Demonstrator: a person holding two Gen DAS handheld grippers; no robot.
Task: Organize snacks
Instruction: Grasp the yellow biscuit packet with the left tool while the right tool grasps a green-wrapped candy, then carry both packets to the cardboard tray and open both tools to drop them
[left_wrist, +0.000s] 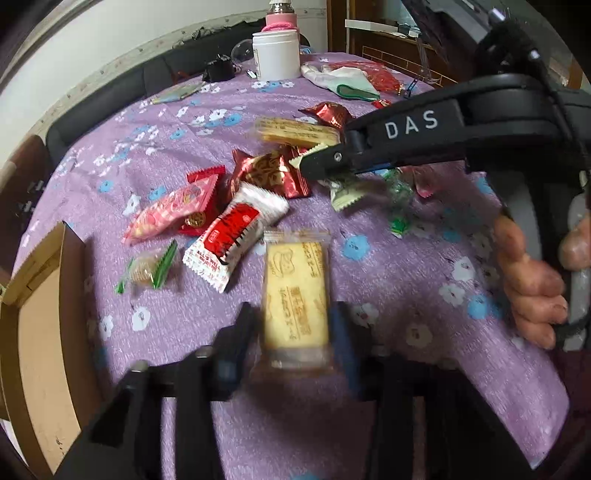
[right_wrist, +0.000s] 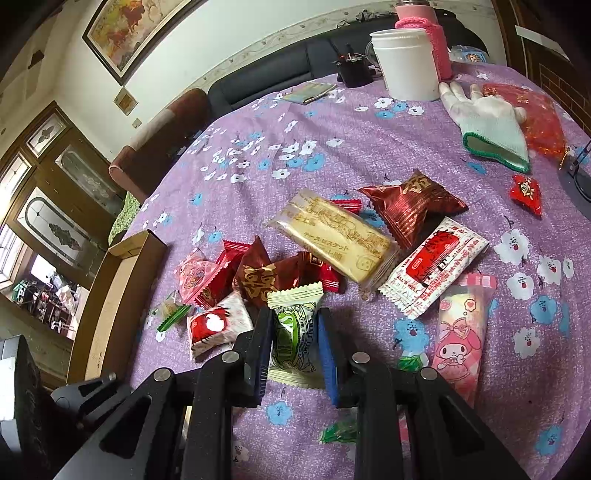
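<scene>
Left gripper (left_wrist: 295, 343) closing around biscuit pack (left_wrist: 295, 291) right of cardboard box (left_wrist: 40, 325); contact unclear. Pack light, slippery, brittle: hold long edges gently. Right gripper (right_wrist: 295, 347) pinches green sachet (right_wrist: 293, 332).

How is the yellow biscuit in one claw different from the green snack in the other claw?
The biscuit is long and pale yellow in a clear wrapper; the green snack is shorter, in a cream and green printed packet. The biscuit sits between the left claw fingers and looks blurred; the green snack is pinched firmly by the right claw and looks sharp. Both are single wrapped snacks over the purple cloth.
</scene>
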